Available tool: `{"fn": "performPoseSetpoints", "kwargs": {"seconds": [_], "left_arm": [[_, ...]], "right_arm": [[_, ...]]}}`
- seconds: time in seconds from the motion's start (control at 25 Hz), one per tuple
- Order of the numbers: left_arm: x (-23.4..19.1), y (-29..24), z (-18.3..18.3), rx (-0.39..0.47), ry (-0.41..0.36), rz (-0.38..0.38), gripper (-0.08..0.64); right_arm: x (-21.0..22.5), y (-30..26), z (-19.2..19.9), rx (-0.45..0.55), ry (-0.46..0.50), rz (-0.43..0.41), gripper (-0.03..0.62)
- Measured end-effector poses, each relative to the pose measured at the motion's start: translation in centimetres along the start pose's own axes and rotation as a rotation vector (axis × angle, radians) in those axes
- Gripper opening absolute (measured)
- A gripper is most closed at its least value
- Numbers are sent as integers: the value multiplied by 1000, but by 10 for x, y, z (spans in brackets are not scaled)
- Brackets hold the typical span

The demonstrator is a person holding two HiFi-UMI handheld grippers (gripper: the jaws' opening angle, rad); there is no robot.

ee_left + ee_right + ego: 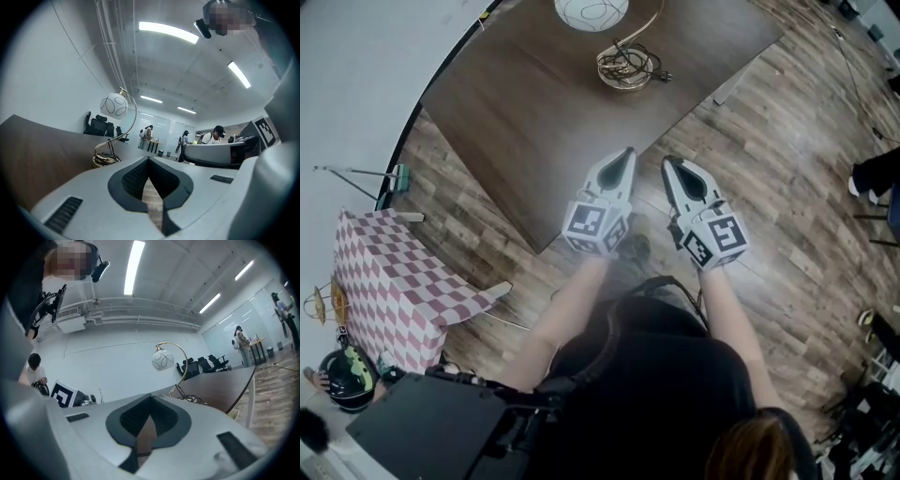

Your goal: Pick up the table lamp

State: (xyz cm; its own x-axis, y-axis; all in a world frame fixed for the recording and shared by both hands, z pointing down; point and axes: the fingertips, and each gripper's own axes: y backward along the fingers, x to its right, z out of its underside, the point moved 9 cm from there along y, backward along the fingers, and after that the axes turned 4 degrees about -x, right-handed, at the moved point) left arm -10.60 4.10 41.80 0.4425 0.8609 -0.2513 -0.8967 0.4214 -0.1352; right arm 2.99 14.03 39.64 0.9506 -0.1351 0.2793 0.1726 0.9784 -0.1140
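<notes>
The table lamp stands at the far end of a dark brown table (534, 122): a white globe shade (592, 11) on a curved gold arm, and a round base (625, 67) with its cable coiled on it. My left gripper (627, 153) and right gripper (667, 161) are side by side over the table's near corner, well short of the lamp, both shut and empty. The left gripper view shows the shade (114, 105) and base (104, 159) ahead, left of the shut jaws (149, 159). In the right gripper view the shade (162, 359) hangs just right of the shut jaws (151, 396).
A pink-and-white checked cloth (389, 281) covers something on the wooden floor at the left. A black case (422, 431) lies bottom left. A person's dark leg (877, 173) is at the right edge. Office chairs (99, 125) and several people (216, 135) are far behind the table.
</notes>
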Motion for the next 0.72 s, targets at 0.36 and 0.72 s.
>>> {"fn": "performPoseSetpoints", "kwargs": {"seconds": [0.36,0.72], "left_arm": [[-28,-65,-11,-10,13,1,0],[-46,-95,-11,-22,13,-15,0]], "right_arm": [[49,-50,-17,-19,1,-17,2],[71,-88,-19,-53,-1,-61,2]]}}
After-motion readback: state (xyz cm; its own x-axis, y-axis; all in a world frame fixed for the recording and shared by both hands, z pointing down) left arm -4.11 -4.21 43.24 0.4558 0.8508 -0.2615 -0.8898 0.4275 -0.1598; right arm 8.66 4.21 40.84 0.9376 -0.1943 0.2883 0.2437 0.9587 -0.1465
